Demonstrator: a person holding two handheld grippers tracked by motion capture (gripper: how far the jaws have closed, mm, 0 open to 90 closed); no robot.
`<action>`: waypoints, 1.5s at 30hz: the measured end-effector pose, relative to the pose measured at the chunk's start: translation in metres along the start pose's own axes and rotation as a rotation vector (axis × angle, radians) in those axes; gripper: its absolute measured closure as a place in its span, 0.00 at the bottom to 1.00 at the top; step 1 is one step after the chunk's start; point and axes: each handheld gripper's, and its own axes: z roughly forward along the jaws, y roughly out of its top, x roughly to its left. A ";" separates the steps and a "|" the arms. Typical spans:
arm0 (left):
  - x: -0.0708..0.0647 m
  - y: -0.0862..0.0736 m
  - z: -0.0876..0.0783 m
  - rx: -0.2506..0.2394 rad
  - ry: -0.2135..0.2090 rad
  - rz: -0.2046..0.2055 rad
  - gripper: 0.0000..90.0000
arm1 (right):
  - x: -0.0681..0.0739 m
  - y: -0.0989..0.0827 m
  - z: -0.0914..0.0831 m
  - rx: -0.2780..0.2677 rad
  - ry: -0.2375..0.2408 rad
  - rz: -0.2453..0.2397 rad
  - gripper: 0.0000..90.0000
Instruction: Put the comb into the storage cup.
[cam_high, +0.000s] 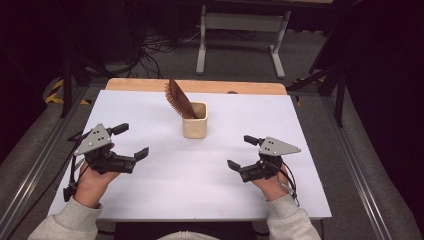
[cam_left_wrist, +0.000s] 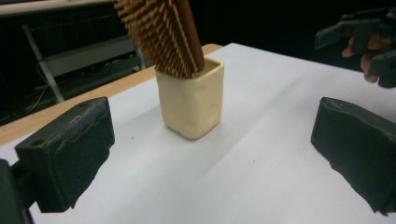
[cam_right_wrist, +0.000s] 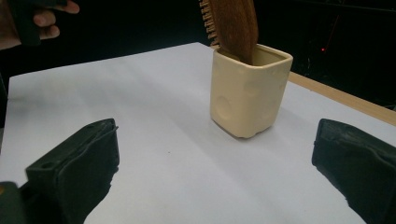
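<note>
A cream square cup (cam_high: 194, 121) stands upright near the middle of the white table top (cam_high: 165, 185). A brown wooden hairbrush (cam_high: 178, 98) leans in it, bristle head up and tilted to the left. The cup (cam_left_wrist: 191, 100) and brush (cam_left_wrist: 163, 32) lie ahead of my left gripper (cam_high: 131, 141), which is open and holds nothing, to the cup's lower left. My right gripper (cam_high: 242, 152) is open and holds nothing, to the cup's lower right; its view has the cup (cam_right_wrist: 247, 91) and brush (cam_right_wrist: 233, 28) ahead.
A wooden strip (cam_high: 200, 86) runs along the table's far edge. Beyond it stand a grey metal frame (cam_high: 240, 30) and cables on the floor. Metal rails flank the table on both sides. White surface lies open between the grippers and the cup.
</note>
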 end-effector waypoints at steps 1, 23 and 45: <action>0.000 -0.008 -0.001 0.005 -0.004 -0.014 0.01 | 0.000 -0.002 -0.001 0.000 -0.001 0.003 0.01; 0.004 -0.076 0.001 0.035 0.011 -0.039 0.01 | 0.002 -0.026 -0.007 0.023 0.006 0.003 0.01; 0.015 -0.089 -0.001 0.030 0.035 -0.138 0.00 | -0.002 -0.053 -0.005 0.055 -0.041 0.052 0.01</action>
